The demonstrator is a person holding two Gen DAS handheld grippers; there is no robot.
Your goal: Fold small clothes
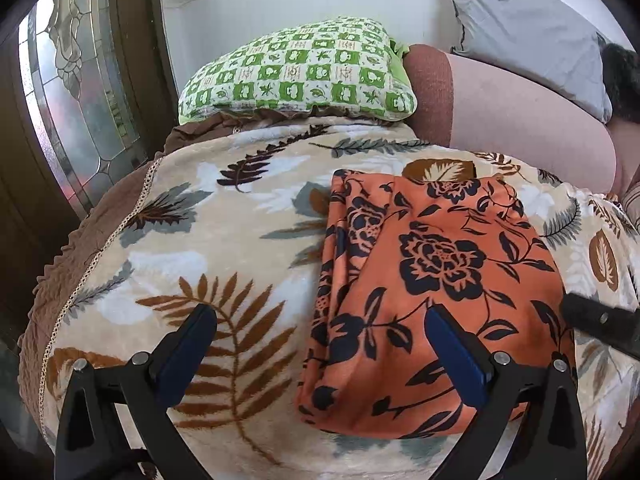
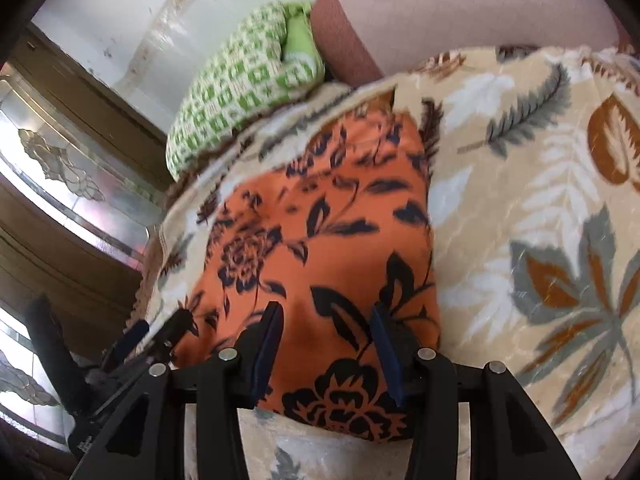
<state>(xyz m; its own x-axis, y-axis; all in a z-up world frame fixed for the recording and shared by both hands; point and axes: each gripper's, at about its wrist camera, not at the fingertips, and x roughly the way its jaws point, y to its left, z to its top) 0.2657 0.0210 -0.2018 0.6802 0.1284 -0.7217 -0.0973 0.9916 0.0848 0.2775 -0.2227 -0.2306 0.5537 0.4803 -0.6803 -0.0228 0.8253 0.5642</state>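
An orange cloth with a dark floral print point(image 1: 436, 280) lies folded into a rectangle on a beige leaf-print blanket point(image 1: 224, 240). My left gripper point(image 1: 320, 316) is open and empty, hovering over the cloth's left edge. The cloth also shows in the right wrist view point(image 2: 320, 240), a little blurred. My right gripper point(image 2: 326, 316) is open, empty, just above the cloth's near end. The right gripper shows in the left wrist view as a black part point(image 1: 600, 320) at the right edge. The left gripper point(image 2: 156, 332) shows at the lower left of the right wrist view.
A green checked pillow point(image 1: 296, 76) lies at the head of the bed by the white wall. A pink and brown bolster point(image 1: 500, 108) and a grey pillow point(image 1: 532, 28) lie to its right. A patterned glass door point(image 1: 76, 92) stands to the left.
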